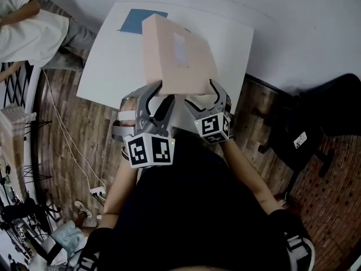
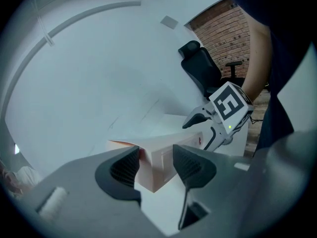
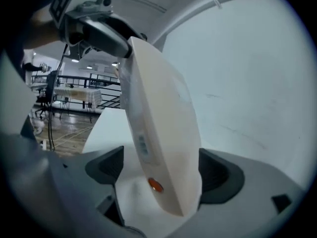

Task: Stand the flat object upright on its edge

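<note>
A flat pale-pink box [image 1: 177, 55] stands tilted over the white table [image 1: 110, 66], its lower edge toward me. My left gripper [image 1: 155, 97] is at the box's lower left corner. In the left gripper view the box corner [image 2: 158, 172] fills the gap between the ribbed pads [image 2: 125, 168], which press on it. My right gripper [image 1: 204, 97] is at the lower right corner. In the right gripper view the box [image 3: 163, 128] leans between wide jaws; the left pad [image 3: 106, 166] stands clear of it. The left gripper [image 3: 99, 31] grips the box's far end there.
A blue sheet [image 1: 141, 20] lies on the table behind the box. A black office chair [image 1: 316, 129] stands on the wood floor to the right. A person in white [image 1: 28, 33] sits at the far left, and a cable [image 1: 67, 140] runs along the floor.
</note>
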Demonstrator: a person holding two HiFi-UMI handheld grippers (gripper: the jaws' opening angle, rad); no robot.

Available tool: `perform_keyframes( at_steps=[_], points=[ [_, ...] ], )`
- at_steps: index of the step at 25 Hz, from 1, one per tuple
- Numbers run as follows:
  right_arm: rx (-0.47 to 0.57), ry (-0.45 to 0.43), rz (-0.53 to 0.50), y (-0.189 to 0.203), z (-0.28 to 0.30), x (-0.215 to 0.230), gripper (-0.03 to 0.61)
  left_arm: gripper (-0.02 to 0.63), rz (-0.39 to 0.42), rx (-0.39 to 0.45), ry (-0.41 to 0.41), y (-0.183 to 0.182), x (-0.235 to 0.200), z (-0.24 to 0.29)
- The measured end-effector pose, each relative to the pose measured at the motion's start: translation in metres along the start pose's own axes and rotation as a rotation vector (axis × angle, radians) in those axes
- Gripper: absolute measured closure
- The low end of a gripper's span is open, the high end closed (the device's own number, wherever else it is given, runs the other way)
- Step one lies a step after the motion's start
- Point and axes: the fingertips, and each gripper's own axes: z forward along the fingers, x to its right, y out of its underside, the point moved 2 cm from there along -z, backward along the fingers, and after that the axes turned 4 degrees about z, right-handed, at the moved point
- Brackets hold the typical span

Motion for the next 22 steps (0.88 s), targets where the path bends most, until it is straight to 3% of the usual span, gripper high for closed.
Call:
perform_keyframes(
  at_steps=[6, 10, 16, 22],
  points=[
    [0.042, 0.080, -0.128, -0.024, 0.014, -0.005, 0.153, 0.397, 0.024, 0.023, 0.007, -0.014, 0.000, -0.001],
    [0.069, 0.159, -0.079, -0.027, 0.015, 0.003, 0.173, 0.397, 0.039, 0.035, 0.006, -0.021, 0.000, -0.001],
    [0.091, 0.170, -0.013, -0.027, 0.014, 0.011, 0.227, 0.376, 0.058, 0.073, -0.003, -0.035, -0.005, 0.006],
    [0.117, 0.193, 0.102, -0.030, 0.007, 0.020, 0.233, 0.347, -0.023, 0.178, -0.006, -0.049, -0.014, 0.007]
  ],
)
